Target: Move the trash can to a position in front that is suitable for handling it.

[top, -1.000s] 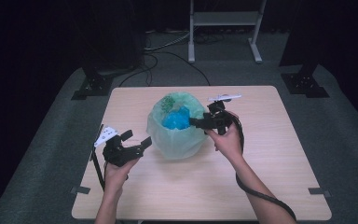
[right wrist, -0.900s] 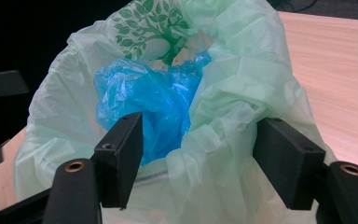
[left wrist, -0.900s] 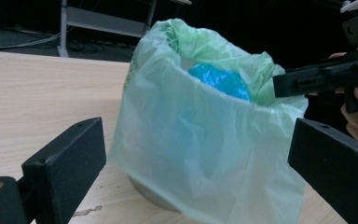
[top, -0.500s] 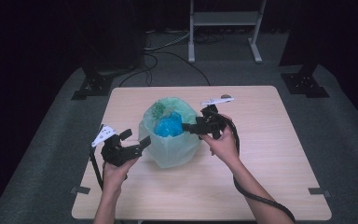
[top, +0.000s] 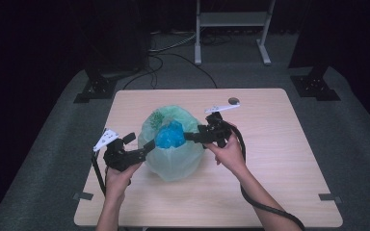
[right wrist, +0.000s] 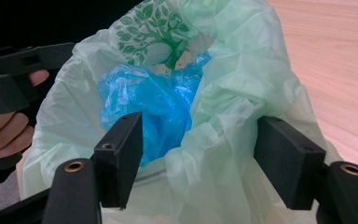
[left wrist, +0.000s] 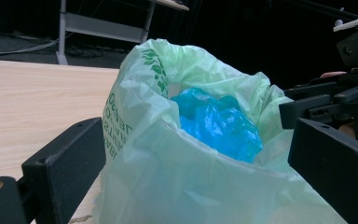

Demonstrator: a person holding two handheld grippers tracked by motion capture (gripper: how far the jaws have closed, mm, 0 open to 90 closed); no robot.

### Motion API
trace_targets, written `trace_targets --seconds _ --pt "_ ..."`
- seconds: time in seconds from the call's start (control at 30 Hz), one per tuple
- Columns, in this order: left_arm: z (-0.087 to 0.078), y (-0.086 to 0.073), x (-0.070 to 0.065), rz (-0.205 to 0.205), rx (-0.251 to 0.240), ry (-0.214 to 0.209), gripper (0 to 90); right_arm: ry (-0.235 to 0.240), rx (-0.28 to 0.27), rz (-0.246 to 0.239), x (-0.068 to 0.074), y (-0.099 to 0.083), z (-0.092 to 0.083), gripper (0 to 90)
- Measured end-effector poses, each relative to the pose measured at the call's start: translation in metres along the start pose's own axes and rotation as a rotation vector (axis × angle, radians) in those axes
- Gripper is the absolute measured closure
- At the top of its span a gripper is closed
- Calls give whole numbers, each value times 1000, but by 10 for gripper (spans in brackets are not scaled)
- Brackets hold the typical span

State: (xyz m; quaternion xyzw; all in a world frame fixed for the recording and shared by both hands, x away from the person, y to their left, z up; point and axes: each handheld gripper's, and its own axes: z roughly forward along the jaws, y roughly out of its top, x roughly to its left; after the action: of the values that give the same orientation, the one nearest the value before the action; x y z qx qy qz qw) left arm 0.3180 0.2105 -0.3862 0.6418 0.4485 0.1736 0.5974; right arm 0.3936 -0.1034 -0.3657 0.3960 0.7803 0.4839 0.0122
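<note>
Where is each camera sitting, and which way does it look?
High view: above the table, looking down; both forearms, left gripper, right gripper show.
Left gripper view: on the left gripper, facing the green bag; own jaws show.
Right gripper view: on the right gripper, facing the bag's rim.
All share the blue bag.

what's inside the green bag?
A crumpled blue plastic bag sits in the mouth of the pale green bag. Anything beneath the blue plastic is covered by it and the green film.

Green bag (left wrist: 200, 186) between spread claw jaws, blue bag (left wrist: 216, 123) inside
</note>
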Motion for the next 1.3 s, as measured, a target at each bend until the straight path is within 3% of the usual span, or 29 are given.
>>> trace_targets --seconds 0.13,0.23,0.4,0.53,0.87,0.97,1.07,1.13,1.17,1.3 --pt "-1 0 1 4 -2 2 29 0 4 -3 2 -1 -1 329" --pt "-1 1 1 3 -2 4 29 -25 -14 9 2 -3 -4 311" --pt "1 2 0 2 4 -1 29 24 -80 92 -7 -8 -15 311" --pt "3 4 0 19 13 -17 29 37 -107 116 -13 -17 -32 311" --pt "25 12 2 16 95 31 54 -43 -98 145 -36 -39 -59 307" --pt "28 14 4 6 105 46 108 -48 -101 138 -39 -40 -63 294" --pt "33 23 5 21 136 88 151 -55 -99 126 -39 -39 -66 291" --pt "35 25 4 26 143 93 209 -56 -99 118 -39 -38 -67 292" --pt "38 30 3 45 156 118 221 -58 -100 113 -38 -37 -68 292" --pt "46 37 1 72 174 132 337 -60 -103 97 -34 -35 -70 292"
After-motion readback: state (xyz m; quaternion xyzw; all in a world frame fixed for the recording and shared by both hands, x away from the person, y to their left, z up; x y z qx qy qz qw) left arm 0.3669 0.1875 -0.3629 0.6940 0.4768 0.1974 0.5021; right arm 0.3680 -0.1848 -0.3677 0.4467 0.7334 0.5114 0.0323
